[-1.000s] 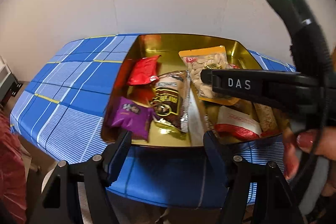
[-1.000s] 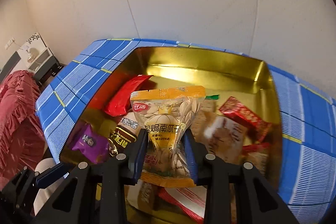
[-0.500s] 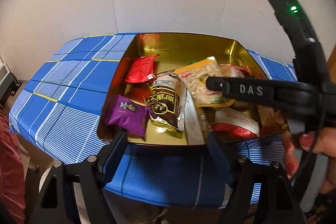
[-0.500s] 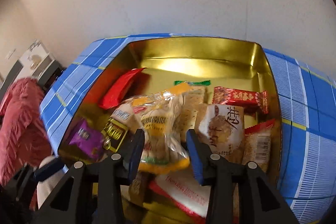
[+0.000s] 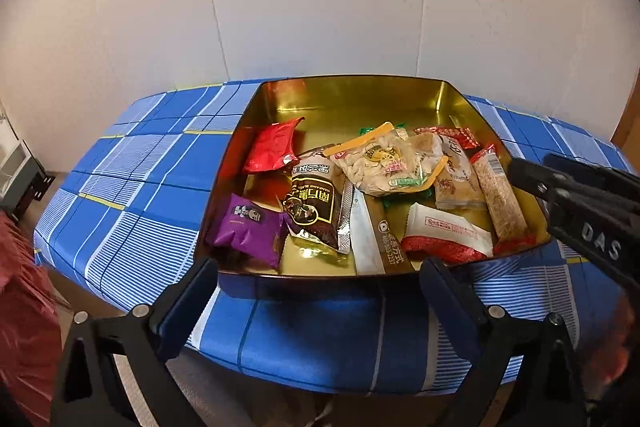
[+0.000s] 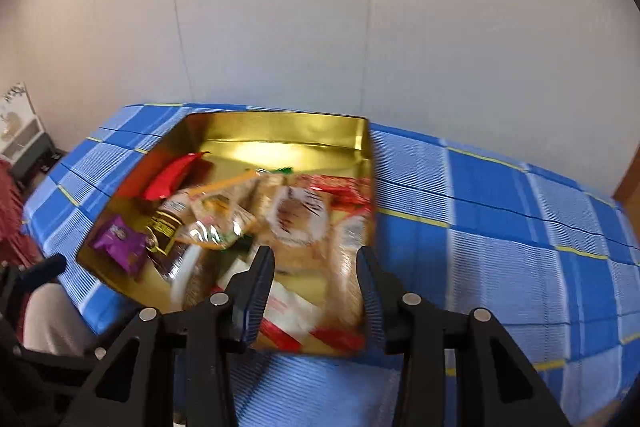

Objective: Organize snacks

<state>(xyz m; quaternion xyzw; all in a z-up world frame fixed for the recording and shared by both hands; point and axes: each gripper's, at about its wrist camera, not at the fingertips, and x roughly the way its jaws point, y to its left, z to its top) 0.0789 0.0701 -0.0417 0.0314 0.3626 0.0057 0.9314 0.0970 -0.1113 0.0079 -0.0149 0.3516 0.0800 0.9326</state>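
Note:
A gold tin tray (image 5: 352, 95) sits on a blue plaid table and holds several snack packets. A clear bag of seeds with orange edges (image 5: 384, 163) lies on top in the middle. Around it lie a red packet (image 5: 270, 147), a purple packet (image 5: 248, 229), a black packet (image 5: 314, 203) and a red-and-white packet (image 5: 444, 237). My left gripper (image 5: 320, 291) is open and empty before the tray's near edge. My right gripper (image 6: 316, 279) is open and empty over the tray's near right corner (image 6: 360, 343); it shows at the right of the left wrist view (image 5: 520, 175).
The blue plaid tablecloth (image 6: 500, 227) stretches to the right of the tray and to its left (image 5: 132, 163). A white wall stands behind the table. A red cloth (image 5: 20, 327) lies at lower left. A small white cabinet (image 6: 20, 131) stands at far left.
My right gripper opened and let go of the seed bag, which now lies in the tray. The right gripper then drew back toward the near right. The left gripper stayed open.

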